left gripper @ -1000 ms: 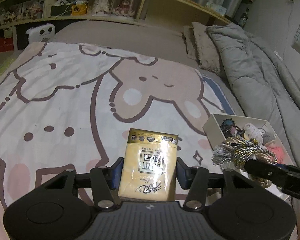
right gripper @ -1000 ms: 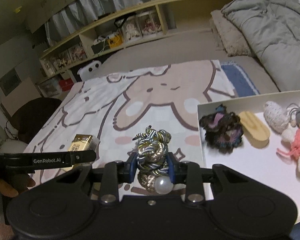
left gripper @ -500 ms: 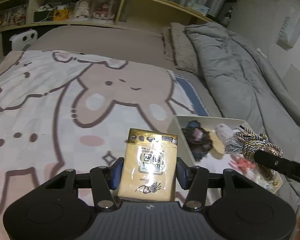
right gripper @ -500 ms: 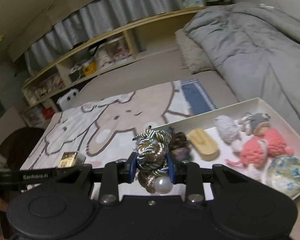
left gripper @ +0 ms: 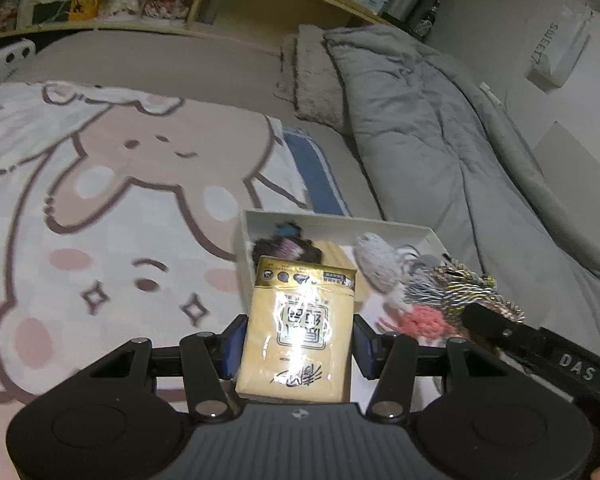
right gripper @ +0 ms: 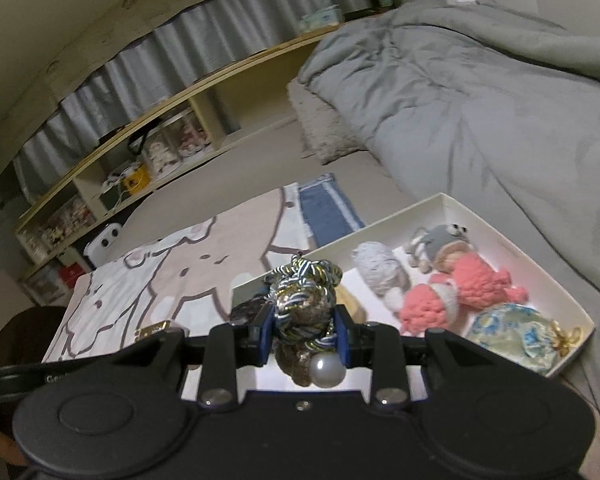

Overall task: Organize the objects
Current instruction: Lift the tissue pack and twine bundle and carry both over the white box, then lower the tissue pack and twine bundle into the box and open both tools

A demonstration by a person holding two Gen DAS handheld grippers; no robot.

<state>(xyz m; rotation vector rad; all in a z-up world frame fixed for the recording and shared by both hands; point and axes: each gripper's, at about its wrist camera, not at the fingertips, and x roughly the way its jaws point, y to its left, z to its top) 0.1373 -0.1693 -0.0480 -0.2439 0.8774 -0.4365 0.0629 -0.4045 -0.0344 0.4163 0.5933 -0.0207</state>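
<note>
A glossy, crinkled yellow tissue packet [left gripper: 300,328] with a gold top band stands upright between the blue pads of the left gripper [left gripper: 300,338], whose jaws are closed to the packet's width and press both its sides. The gripper points forward above the near left corner of a shallow white cardboard box [right gripper: 500,236] that lies on the bed beside a rumpled grey quilt [right gripper: 480,92].

The right gripper [right gripper: 303,336] is clamped narrowly on a knotted cord ornament [right gripper: 304,300] of twisted gold, silver and blue strands, with a smooth round pearl bead [right gripper: 326,372] hanging below it. It hovers over the box's near edge, just right of the left gripper.

Inside the box lie a fuzzy grey yarn ball [right gripper: 378,268], a pink crocheted doll [right gripper: 452,292] with a grey knitted hat, a shiny blue-and-gold brocade pouch [right gripper: 516,336] and a dark frilly scrunchie [left gripper: 286,246]. A soft cartoon bunny blanket [left gripper: 120,200] covers the mattress.
</note>
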